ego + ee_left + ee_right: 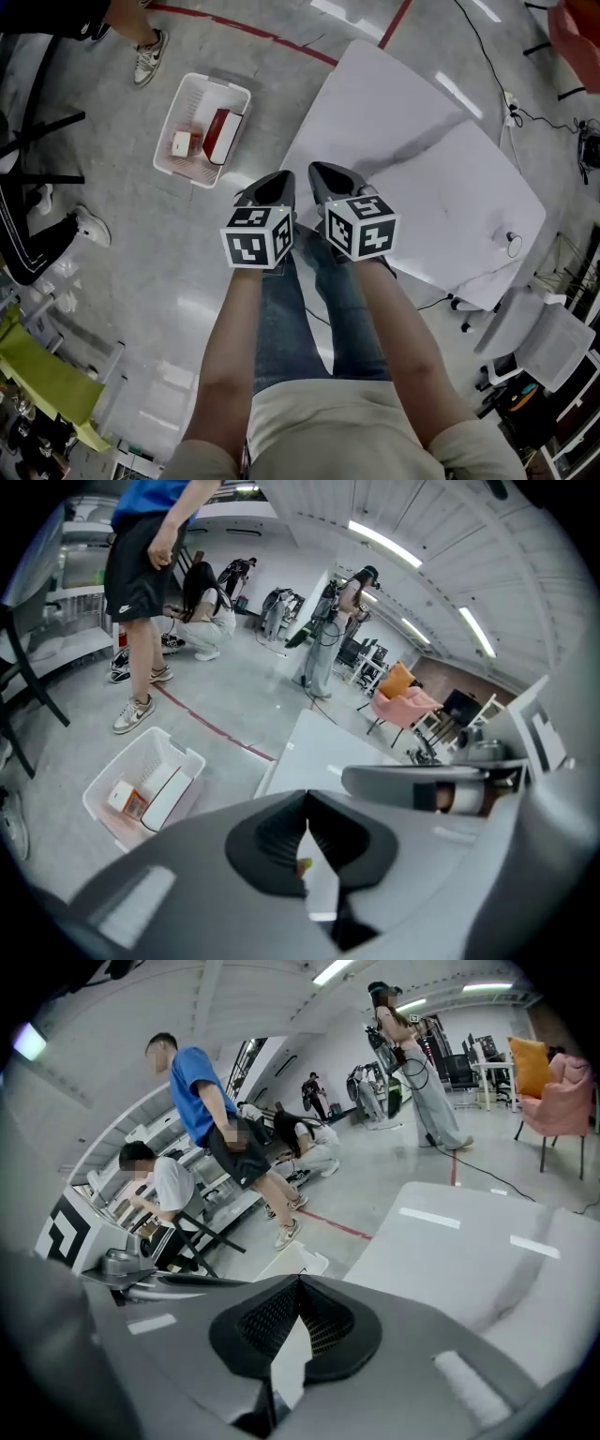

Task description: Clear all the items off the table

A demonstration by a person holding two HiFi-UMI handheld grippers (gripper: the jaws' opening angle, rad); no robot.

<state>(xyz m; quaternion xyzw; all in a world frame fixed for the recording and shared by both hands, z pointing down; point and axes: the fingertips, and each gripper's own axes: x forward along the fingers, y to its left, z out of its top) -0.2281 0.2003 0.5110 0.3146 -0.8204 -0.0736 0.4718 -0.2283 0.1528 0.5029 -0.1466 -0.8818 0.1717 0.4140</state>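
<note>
White table [450,187] carries one small round thing [514,246] near its four-o'clock edge, too small to name. The left gripper [279,178] and right gripper [321,172] hover side by side, jaws pressed together, pinching nothing. At ten o'clock a floor basket [172,117] holds a red-and-white box [221,136] and a smaller box [181,143], their labels unreadable.

A red line [281,39] ran across the grey floor [169,253], and a white sneaker [148,58] stood near it. A person in a blue shirt [202,1091] stood beside a sitting person in a white shirt [169,1185], and another person [208,607] crouched low farther back. A pink chair [410,705] sat far off, and a green chair [47,380] and a white chair [553,342] stood at the sides.
</note>
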